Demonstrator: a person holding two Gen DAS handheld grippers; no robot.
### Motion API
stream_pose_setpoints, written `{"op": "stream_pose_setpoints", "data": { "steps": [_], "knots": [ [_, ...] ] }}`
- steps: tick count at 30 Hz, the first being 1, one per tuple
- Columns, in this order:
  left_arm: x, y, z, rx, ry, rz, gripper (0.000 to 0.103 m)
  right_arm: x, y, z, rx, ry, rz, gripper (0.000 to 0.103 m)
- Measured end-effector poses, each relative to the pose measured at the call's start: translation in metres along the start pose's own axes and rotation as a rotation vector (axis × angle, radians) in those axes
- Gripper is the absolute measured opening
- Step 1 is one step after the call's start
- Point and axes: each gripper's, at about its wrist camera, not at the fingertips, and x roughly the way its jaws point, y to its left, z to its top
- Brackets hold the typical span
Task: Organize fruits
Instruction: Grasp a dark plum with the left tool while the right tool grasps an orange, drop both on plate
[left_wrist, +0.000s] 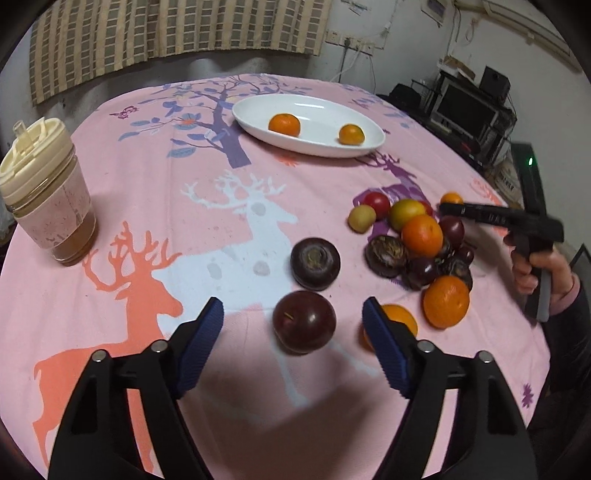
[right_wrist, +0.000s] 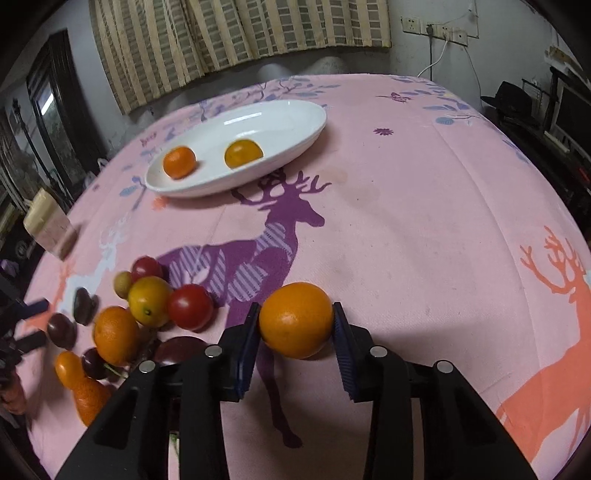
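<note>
Orange (right_wrist: 296, 320) sits clamped in right gripper (right_wrist: 295, 325), beside fruit pile (right_wrist: 147, 314).

Ahead of you, on the far side of the tablecloth (left_wrist: 110, 206), sits the plate (left_wrist: 314, 147) with two oranges in it, one left (left_wrist: 284, 124), one right (left_wrist: 351, 134). At your far left stands a lidded cup (left_wrist: 48, 195). The fruit pile (left_wrist: 417, 243) lies to your right, nearer than the plate. Two loose fruits sit left of the pile, one (left_wrist: 315, 263) just behind the other (left_wrist: 304, 322), the nearer between your left gripper (left_wrist: 293, 321) fingers. Your right gripper (right_wrist: 295, 321) has an orange (right_wrist: 296, 319) between its pads, right of the pile.
</note>
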Motion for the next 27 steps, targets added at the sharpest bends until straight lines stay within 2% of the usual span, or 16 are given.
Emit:
{"op": "stream_pose_setpoints", "data": {
  "steps": [3, 6, 8, 9, 11, 13, 16, 19, 20, 22, 24, 27],
  "knots": [
    [0.011, -0.004, -0.003, 0.014, 0.036, -0.005, 0.059, -0.004, -0.007, 0.001, 0.026, -0.017, 0.007, 0.038],
    [0.022, -0.005, -0.003, 0.015, 0.07, 0.003, 0.056, -0.006, -0.01, 0.001, 0.044, -0.024, 0.023, 0.038],
    [0.025, -0.003, -0.004, 0.015, 0.084, 0.001, 0.048, -0.008, -0.009, 0.003, 0.046, -0.032, 0.032, 0.038],
    [0.025, -0.003, -0.004, 0.02, 0.082, 0.001, 0.04, -0.01, -0.008, 0.004, 0.049, -0.033, 0.045, 0.038],
    [0.023, 0.001, 0.0, 0.005, 0.097, -0.042, 0.039, -0.013, -0.006, 0.009, 0.05, -0.037, 0.081, 0.038],
    [0.02, 0.001, 0.013, 0.011, 0.09, -0.052, 0.039, -0.014, 0.0, 0.024, 0.031, -0.045, 0.104, 0.038],
    [0.011, -0.005, 0.06, 0.055, 0.017, -0.045, 0.039, -0.014, 0.015, 0.061, -0.023, -0.102, 0.098, 0.038],
    [0.016, -0.015, 0.128, 0.082, -0.082, -0.059, 0.039, -0.001, 0.026, 0.104, -0.028, -0.164, 0.114, 0.038],
    [0.024, -0.018, 0.147, 0.077, -0.09, -0.065, 0.039, 0.007, 0.029, 0.117, -0.031, -0.174, 0.109, 0.038],
    [0.053, -0.024, 0.193, 0.059, -0.085, -0.074, 0.039, 0.034, 0.035, 0.145, -0.042, -0.175, 0.077, 0.038],
    [0.087, -0.029, 0.225, 0.055, -0.061, -0.035, 0.039, 0.062, 0.034, 0.165, -0.017, -0.133, 0.074, 0.038],
    [0.136, -0.027, 0.256, 0.036, 0.002, 0.012, 0.039, 0.093, 0.027, 0.179, 0.025, -0.081, 0.093, 0.038]
  ]
}}
